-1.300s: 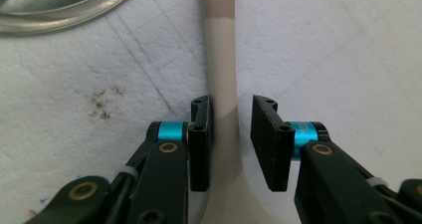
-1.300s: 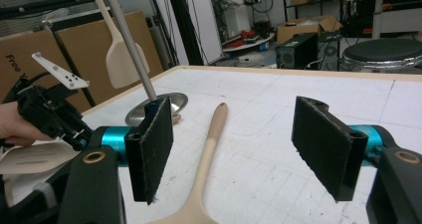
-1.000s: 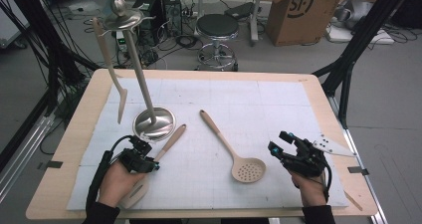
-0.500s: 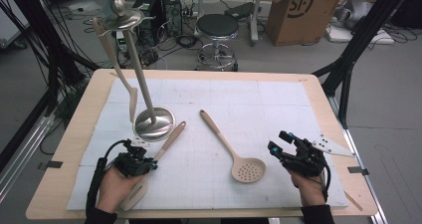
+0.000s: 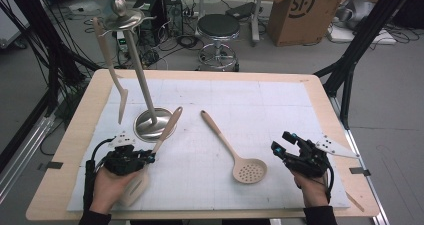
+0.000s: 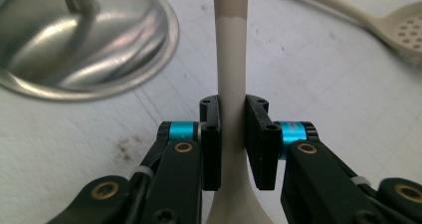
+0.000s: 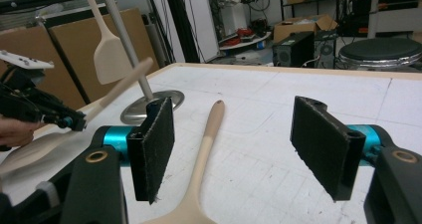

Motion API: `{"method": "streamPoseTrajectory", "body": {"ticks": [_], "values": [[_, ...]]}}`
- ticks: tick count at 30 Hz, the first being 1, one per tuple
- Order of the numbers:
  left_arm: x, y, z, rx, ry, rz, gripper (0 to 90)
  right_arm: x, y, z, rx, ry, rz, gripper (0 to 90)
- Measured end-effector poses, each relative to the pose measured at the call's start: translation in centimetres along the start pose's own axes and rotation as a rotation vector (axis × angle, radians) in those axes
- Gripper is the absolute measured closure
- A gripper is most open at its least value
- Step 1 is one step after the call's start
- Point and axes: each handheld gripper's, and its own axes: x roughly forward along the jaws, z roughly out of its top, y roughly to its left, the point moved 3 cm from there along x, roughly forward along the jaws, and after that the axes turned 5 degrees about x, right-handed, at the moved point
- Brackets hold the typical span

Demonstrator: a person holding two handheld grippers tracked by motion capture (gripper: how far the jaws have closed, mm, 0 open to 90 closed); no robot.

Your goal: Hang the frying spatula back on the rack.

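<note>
Left gripper (image 5: 148, 157) clamped on the smooth cream handle of a flat spatula (image 5: 150, 157), jaws just closed onto it; handle tilts up over the shiny round steel base of the utensil stand (image 5: 152, 122), blade near the table's front edge. Right gripper (image 5: 280, 147) spread wide, empty, rough black pads (image 7: 154, 144) bare, beside a perforated beige spoon (image 5: 235, 152) lying flat on the white mat (image 5: 280, 105).

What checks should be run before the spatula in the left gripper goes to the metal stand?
1. Left gripper shut on the spatula handle: ok.
2. Spatula handle end lifted off the mat: ok.
3. Free hook on the stand: cannot tell.
4. Spatula already hanging on the stand, clear of the path: cannot tell.
5. Right gripper open, holding nothing: ok.
6. Slotted spoon lying apart from both grippers: ok.
</note>
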Motion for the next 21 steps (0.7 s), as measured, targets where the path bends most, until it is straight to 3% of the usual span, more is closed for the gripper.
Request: {"method": "streamPoseTrajectory", "body": {"ticks": [5,10,17,21], "values": [[-0.8,-0.2,0.5,0.0,-0.089,-0.023,78.2,-0.1,-0.1,0.0,-0.007,-0.008,-0.004,33.2],[-1.8,-0.4,1.2,0.013,-0.168,-0.013,78.1,0.0,0.0,0.0,-0.009,-0.006,0.0,33.2],[-3.7,-0.5,2.4,-0.003,-0.309,0.01,78.1,-0.1,0.1,0.1,-0.009,-0.007,0.003,33.2],[-4.9,-0.4,2.8,-0.013,-0.384,0.001,78.1,-0.2,0.0,0.0,0.0,-0.008,-0.002,33.1]]}}
